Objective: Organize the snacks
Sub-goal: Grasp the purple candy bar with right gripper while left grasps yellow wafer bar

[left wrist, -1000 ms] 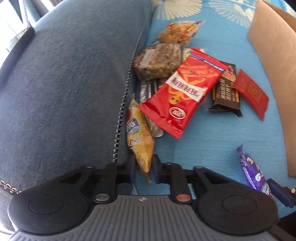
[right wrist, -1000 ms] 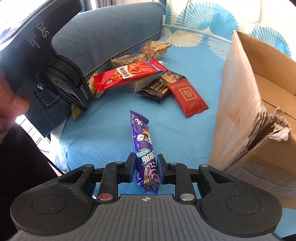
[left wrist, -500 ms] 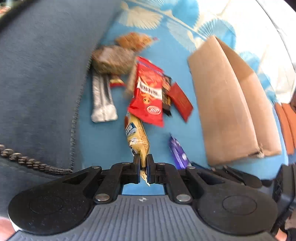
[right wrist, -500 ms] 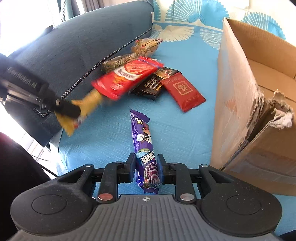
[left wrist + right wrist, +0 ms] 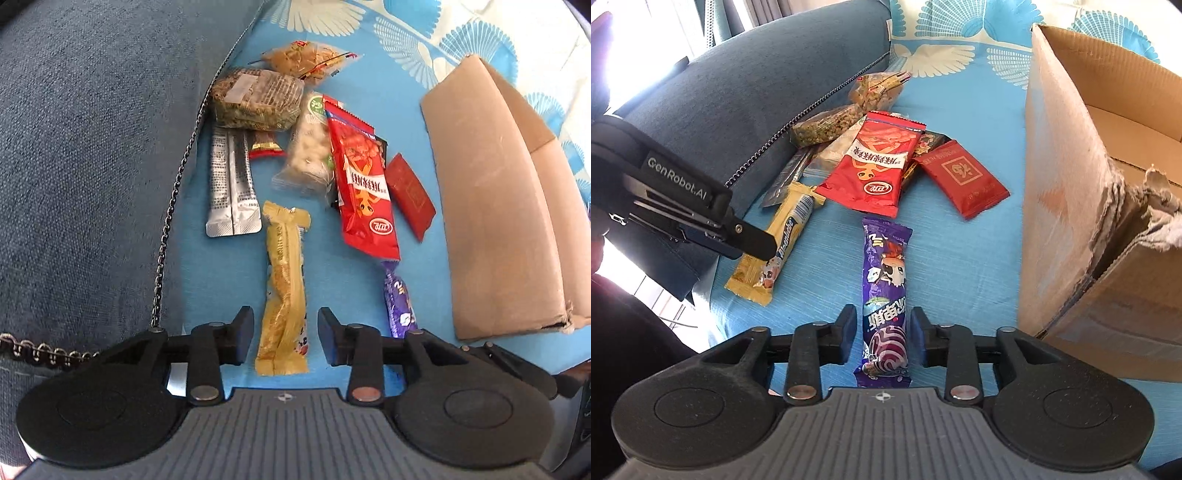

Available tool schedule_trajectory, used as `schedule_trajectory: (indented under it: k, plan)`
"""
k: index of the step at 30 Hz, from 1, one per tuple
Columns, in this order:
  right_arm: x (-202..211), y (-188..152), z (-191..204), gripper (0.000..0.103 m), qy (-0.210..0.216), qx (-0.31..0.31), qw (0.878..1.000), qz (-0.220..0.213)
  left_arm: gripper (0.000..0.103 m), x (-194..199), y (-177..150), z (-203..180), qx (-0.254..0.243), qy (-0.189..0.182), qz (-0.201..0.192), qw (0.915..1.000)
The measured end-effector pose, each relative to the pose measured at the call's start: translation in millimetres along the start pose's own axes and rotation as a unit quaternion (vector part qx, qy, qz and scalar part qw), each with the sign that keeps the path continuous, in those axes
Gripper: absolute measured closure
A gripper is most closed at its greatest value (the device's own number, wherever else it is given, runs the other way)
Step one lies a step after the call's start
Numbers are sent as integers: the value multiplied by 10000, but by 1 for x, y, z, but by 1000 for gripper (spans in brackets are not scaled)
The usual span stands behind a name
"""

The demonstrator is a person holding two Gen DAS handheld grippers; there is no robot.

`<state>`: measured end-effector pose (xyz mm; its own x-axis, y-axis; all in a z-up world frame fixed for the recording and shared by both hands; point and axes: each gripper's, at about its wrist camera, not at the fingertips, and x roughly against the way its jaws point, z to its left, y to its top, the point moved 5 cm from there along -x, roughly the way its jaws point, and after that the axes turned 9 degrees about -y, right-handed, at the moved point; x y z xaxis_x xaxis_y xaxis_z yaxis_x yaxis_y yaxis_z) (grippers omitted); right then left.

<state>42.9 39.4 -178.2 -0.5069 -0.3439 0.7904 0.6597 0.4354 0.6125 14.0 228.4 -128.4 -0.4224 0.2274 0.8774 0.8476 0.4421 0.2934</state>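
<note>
A yellow snack bar (image 5: 284, 291) lies flat on the blue sheet between the fingers of my left gripper (image 5: 286, 338), which is open and not touching it. It also shows in the right wrist view (image 5: 775, 251), partly under the left gripper's finger (image 5: 753, 242). A purple snack bar (image 5: 884, 291) lies between the open fingers of my right gripper (image 5: 883, 338); it also shows in the left wrist view (image 5: 397, 302). Behind them lies a pile of snacks with a large red packet (image 5: 364, 184) on top.
An open cardboard box (image 5: 1108, 192) stands on the right, close to the purple bar; it shows in the left wrist view too (image 5: 502, 199). A dark blue cushion (image 5: 92, 147) borders the left. A small red packet (image 5: 964, 177), a silver packet (image 5: 231, 188) and a seed bar (image 5: 255, 98) lie around the pile.
My left gripper carried the yellow bar out from beside the cushion, laid it on the sheet left of the purple bar and opened. My right gripper opened wider around the purple bar.
</note>
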Motion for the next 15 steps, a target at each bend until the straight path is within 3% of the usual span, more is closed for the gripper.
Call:
schedule_trajectory:
  k: [7,15]
  plan:
    - [-3,1,3,61,49,3,10000,-20,60,-14,14,-10,0,-74,-20,10000]
    - [-7,2,3,61,-19,86,10000,-39,60,-26,13,-17,-167,373,159,9990]
